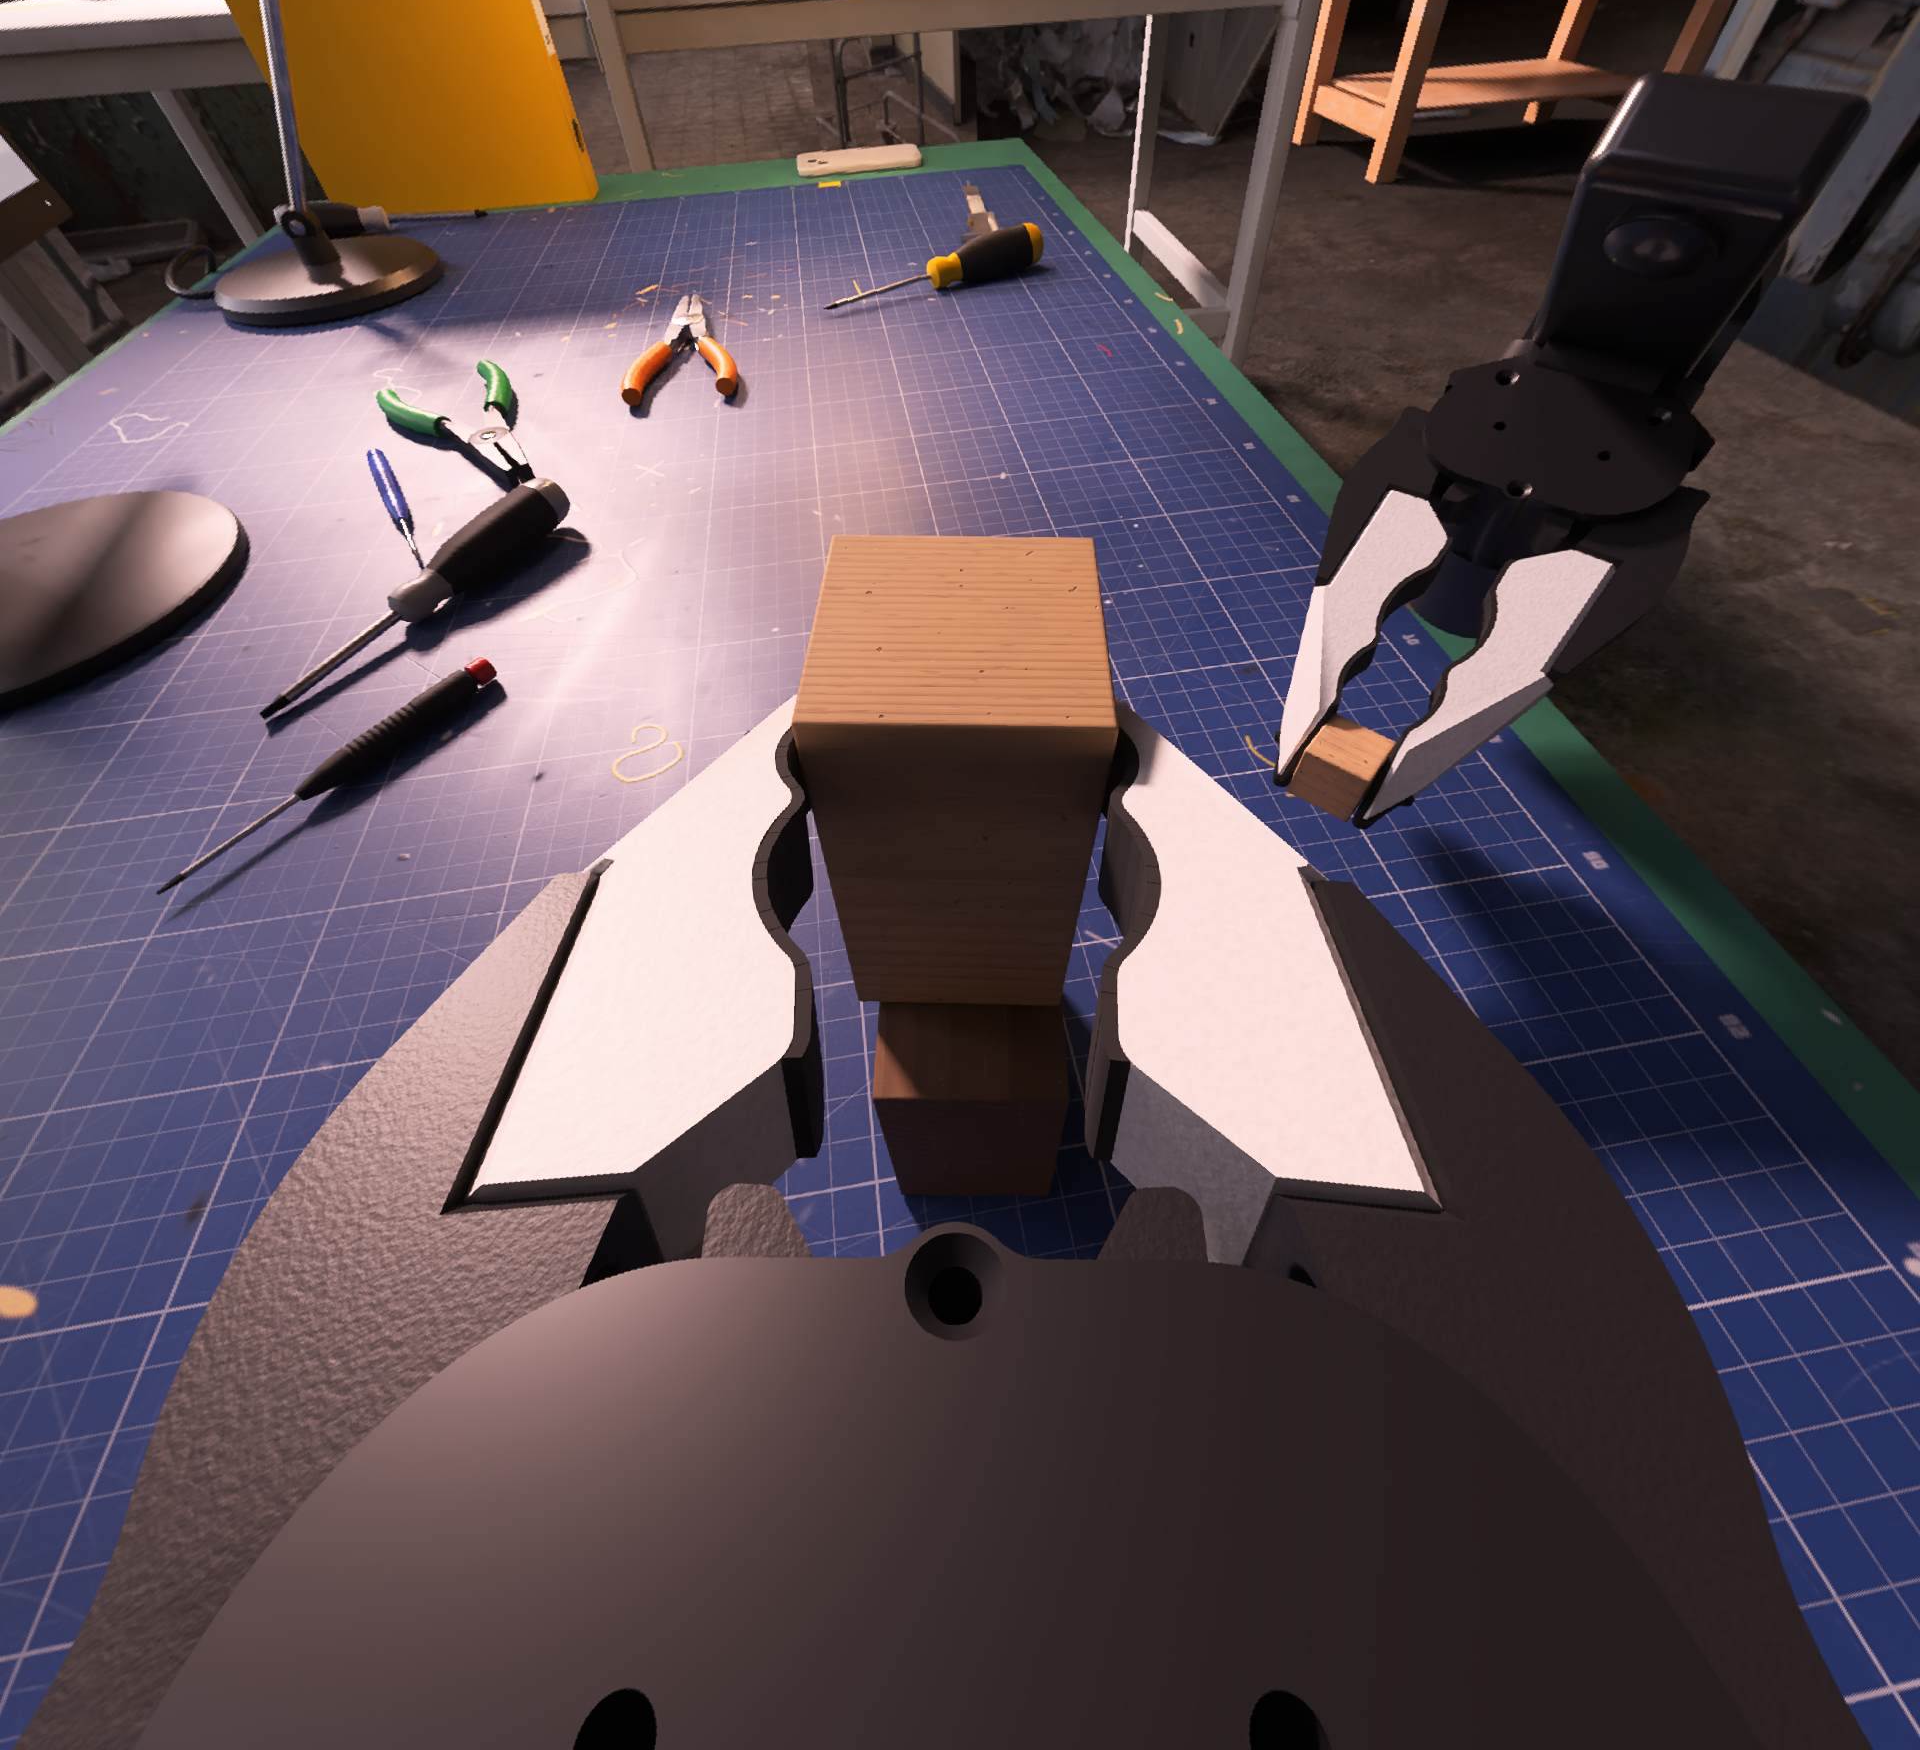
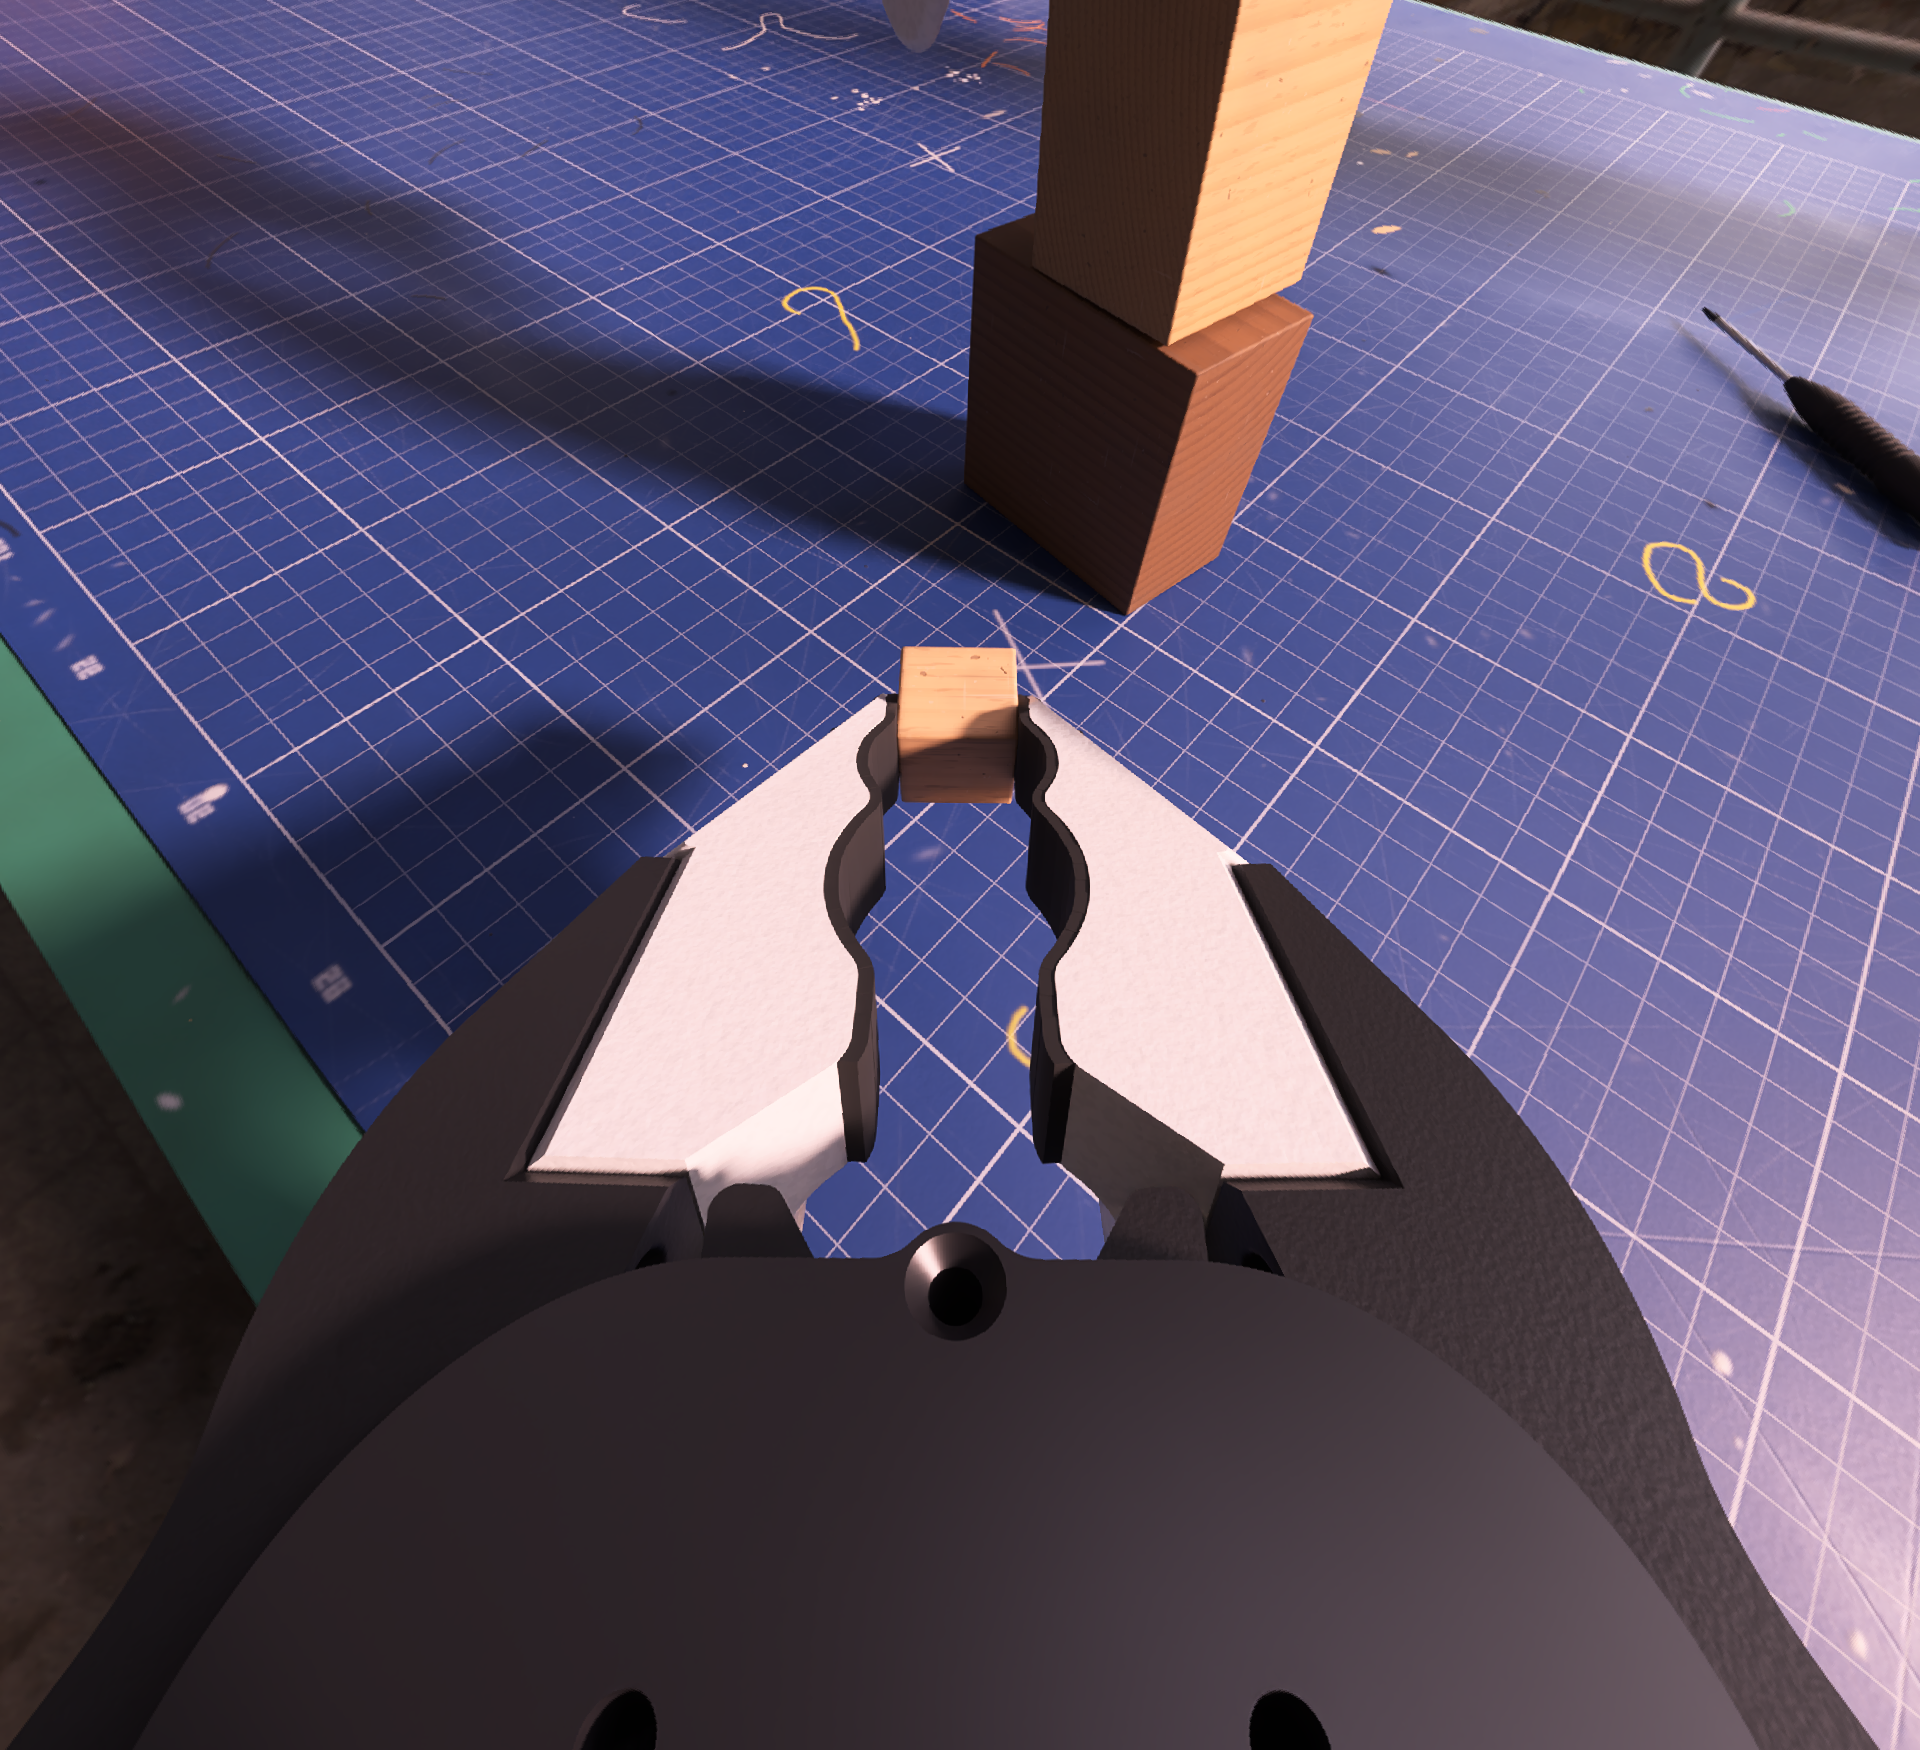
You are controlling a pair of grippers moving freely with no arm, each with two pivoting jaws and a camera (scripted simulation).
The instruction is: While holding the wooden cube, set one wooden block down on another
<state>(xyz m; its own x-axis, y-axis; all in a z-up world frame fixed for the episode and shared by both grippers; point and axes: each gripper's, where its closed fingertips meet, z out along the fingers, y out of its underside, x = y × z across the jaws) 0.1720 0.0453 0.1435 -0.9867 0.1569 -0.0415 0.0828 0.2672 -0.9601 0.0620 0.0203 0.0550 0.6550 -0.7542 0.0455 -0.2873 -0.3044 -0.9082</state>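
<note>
My left gripper (image 1: pixel 956 755) is shut on a tall light wooden block (image 1: pixel 956 661), gripping it near its top. That block stands upright on a darker wooden block (image 1: pixel 971 1098) on the blue cutting mat (image 1: pixel 935 412). In the right wrist view the light block (image 2: pixel 1226 90) sits slightly turned and offset on the dark block (image 2: pixel 1122 433). My right gripper (image 2: pixel 956 734) is shut on a small wooden cube (image 2: pixel 956 724), just above the mat, in front of the stack. In the left wrist view the right gripper (image 1: pixel 1332 791) and its cube (image 1: pixel 1345 760) are to the right of the stack.
Orange pliers (image 1: pixel 681 355), green pliers (image 1: pixel 457 417) and several screwdrivers (image 1: pixel 457 568) lie on the left and far mat. A lamp base (image 1: pixel 327 277) and a dark disc (image 1: pixel 104 578) stand at the left. The green table edge (image 1: pixel 1662 879) runs close behind the right gripper.
</note>
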